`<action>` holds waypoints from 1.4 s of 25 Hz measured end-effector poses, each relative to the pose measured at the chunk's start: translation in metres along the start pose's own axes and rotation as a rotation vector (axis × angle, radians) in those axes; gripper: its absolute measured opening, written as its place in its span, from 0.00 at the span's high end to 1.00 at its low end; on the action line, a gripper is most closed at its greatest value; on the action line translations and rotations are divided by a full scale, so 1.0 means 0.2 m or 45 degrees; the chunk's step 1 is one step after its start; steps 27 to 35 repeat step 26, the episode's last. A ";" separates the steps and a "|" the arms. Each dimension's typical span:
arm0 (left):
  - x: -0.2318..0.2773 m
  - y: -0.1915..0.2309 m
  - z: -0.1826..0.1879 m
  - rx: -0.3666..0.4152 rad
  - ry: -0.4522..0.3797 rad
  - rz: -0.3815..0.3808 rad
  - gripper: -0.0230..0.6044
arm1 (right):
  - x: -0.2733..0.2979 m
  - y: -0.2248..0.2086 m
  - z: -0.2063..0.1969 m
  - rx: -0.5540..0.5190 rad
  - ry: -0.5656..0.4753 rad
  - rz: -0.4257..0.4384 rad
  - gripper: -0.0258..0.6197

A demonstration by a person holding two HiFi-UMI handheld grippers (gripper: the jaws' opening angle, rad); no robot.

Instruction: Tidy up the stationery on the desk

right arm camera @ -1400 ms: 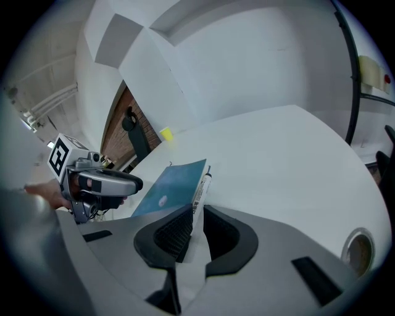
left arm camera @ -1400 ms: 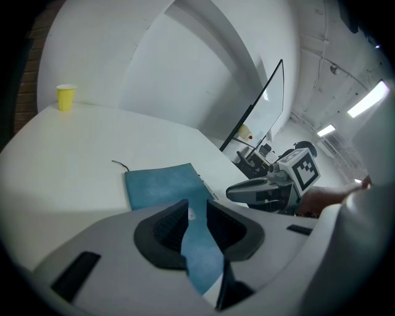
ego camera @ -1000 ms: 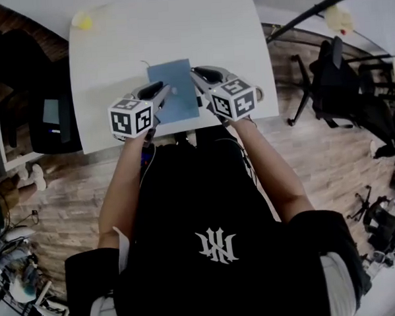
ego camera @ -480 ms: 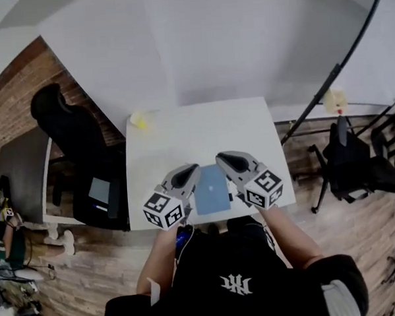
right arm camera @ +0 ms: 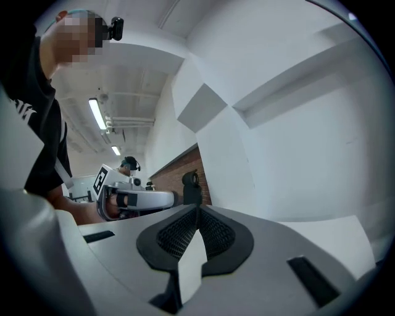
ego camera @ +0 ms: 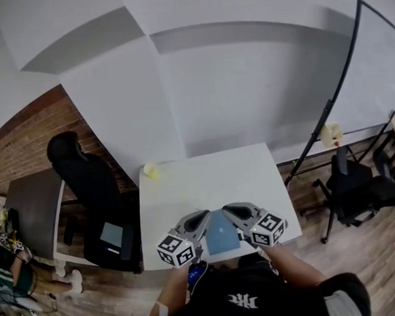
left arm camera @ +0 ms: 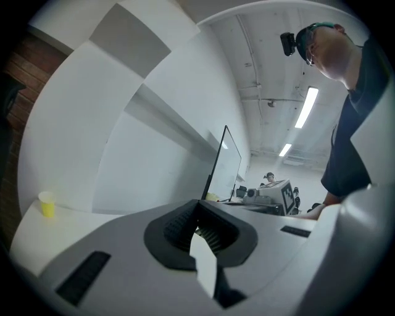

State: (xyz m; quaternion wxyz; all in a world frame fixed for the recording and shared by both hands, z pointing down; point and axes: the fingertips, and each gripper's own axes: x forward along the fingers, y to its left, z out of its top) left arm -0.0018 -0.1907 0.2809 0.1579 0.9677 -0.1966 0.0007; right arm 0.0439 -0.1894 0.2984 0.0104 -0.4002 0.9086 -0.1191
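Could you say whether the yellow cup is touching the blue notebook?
Apart. The head view shows the yellow cup at the far corner of the desk and the blue notebook by its near edge, bare desktop between.

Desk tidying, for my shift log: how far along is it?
Looks nearly done: the desk carries only a blue notebook, lying flat near the front edge, and a yellow cup at the far corner. In hand: nothing; the left tool and right tool are shut and empty, flanking the notebook. Left, perhaps: stowing that notebook.
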 end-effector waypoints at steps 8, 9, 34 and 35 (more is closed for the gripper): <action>0.04 0.02 -0.04 0.016 0.060 -0.049 0.96 | -0.01 -0.05 -0.01 0.011 0.018 -0.032 0.89; 0.04 0.02 -0.05 0.017 0.066 -0.053 0.96 | -0.02 -0.06 -0.01 0.010 0.019 -0.036 0.89; 0.08 0.04 -0.06 0.036 0.100 -0.011 0.96 | -0.06 -0.08 -0.02 -0.001 -0.007 0.072 0.89; 0.08 0.04 -0.06 0.036 0.100 -0.011 0.96 | -0.06 -0.08 -0.02 -0.001 -0.007 0.072 0.89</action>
